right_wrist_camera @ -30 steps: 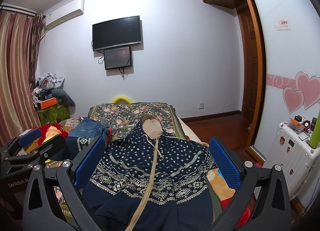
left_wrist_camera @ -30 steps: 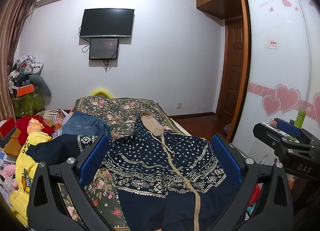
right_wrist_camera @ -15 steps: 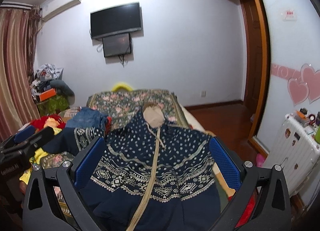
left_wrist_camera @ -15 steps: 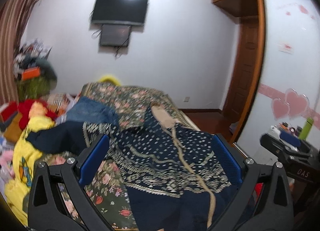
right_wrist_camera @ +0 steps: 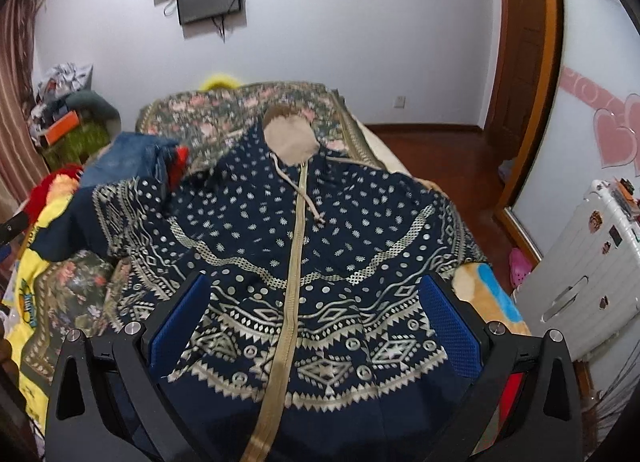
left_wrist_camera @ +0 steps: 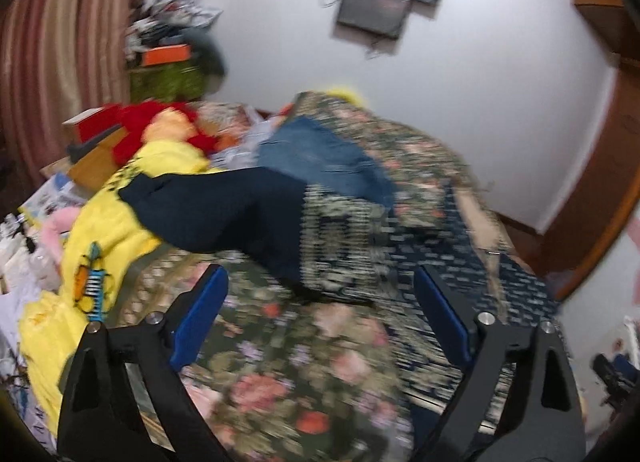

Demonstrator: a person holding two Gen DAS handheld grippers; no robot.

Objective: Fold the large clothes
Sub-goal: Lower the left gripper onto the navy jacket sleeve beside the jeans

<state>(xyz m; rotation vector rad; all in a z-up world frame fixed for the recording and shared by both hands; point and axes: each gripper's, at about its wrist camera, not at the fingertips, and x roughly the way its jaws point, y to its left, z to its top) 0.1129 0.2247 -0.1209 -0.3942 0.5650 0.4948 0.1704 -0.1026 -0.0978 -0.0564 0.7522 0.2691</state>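
**Colours and patterns recorded on the bed**

We record the hooded jacket [right_wrist_camera: 296,262] as navy with cream dots, diamond and zigzag bands, a beige zip strip and a beige hood lining. We note its plain navy sleeve [left_wrist_camera: 224,214] lying over a yellow garment [left_wrist_camera: 100,246] bearing a blue-and-orange print. The bedspread [left_wrist_camera: 304,346] is dark green with pink and red flowers. The jeans [right_wrist_camera: 128,156] are faded blue. We find both grippers black with blue pads [right_wrist_camera: 180,326]

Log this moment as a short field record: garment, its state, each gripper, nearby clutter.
garment: navy patterned hoodie
state: spread flat, front up, on the floral bedspread; unfolded
sleeve: stretched out toward the yellow garment
left gripper: open, empty, over bedspread
right gripper: open, empty, above hoodie hem
clutter: jeans beside the hoodie
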